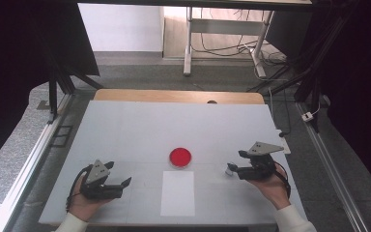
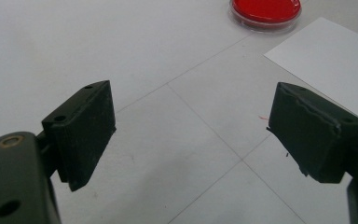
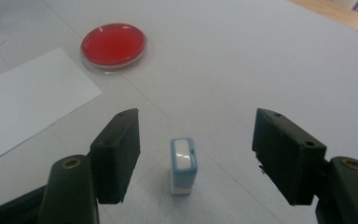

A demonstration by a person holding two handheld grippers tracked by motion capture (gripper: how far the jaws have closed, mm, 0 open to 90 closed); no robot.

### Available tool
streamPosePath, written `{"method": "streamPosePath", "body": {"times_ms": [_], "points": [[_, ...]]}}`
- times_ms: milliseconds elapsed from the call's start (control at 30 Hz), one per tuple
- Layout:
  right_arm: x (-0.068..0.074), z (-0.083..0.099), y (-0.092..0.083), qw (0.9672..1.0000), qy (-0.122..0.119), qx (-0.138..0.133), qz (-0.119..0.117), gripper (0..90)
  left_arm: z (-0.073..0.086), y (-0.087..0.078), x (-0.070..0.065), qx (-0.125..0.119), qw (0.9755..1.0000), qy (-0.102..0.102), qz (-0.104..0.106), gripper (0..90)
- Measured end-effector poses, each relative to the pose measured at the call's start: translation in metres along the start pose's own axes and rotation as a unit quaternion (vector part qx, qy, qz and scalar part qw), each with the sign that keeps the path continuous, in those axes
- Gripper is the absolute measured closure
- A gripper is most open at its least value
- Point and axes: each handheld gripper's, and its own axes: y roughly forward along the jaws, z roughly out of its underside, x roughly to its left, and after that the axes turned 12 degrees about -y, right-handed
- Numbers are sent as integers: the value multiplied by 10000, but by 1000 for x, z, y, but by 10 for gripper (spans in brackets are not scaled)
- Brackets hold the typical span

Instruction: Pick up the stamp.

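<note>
1. Hands are holding one tool each near the front edge of the white table (image 1: 125, 125) in the high view. The left tool (image 1: 124, 183) is lying low at the left, the right tool (image 1: 233, 164) at the right. A round red dish with a clear rim (image 1: 179, 157) is sitting between them, just beyond a white rectangular sheet of paper (image 1: 178, 192). A small white and blue block (image 1: 230, 169) is standing at the right tool's tips.
2. Jaws of the left tool (image 2: 191, 135) are standing spread wide over bare table in the left gripper view, pinching nothing; the red dish (image 2: 265, 11) and the paper (image 2: 331, 60) are lying farther off.
3. Jaws of the right tool (image 3: 196, 154) are standing spread in the right gripper view, with the small block (image 3: 183, 165) upright between them, touching neither. The red dish (image 3: 113, 45) is lying beyond, beside the paper (image 3: 28, 102).
</note>
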Motion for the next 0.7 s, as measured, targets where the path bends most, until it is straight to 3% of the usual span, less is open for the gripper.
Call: {"method": "streamPosePath", "body": {"times_ms": [200, 700], "points": [[3, 2, 6, 9999, -54, 158, -24, 438, 1, 0, 1, 15, 10000, -1, 1, 147], [6, 9, 18, 9992, -65, 387, -31, 554, 1, 0, 3, 15, 10000, -13, -18, 144]]}}
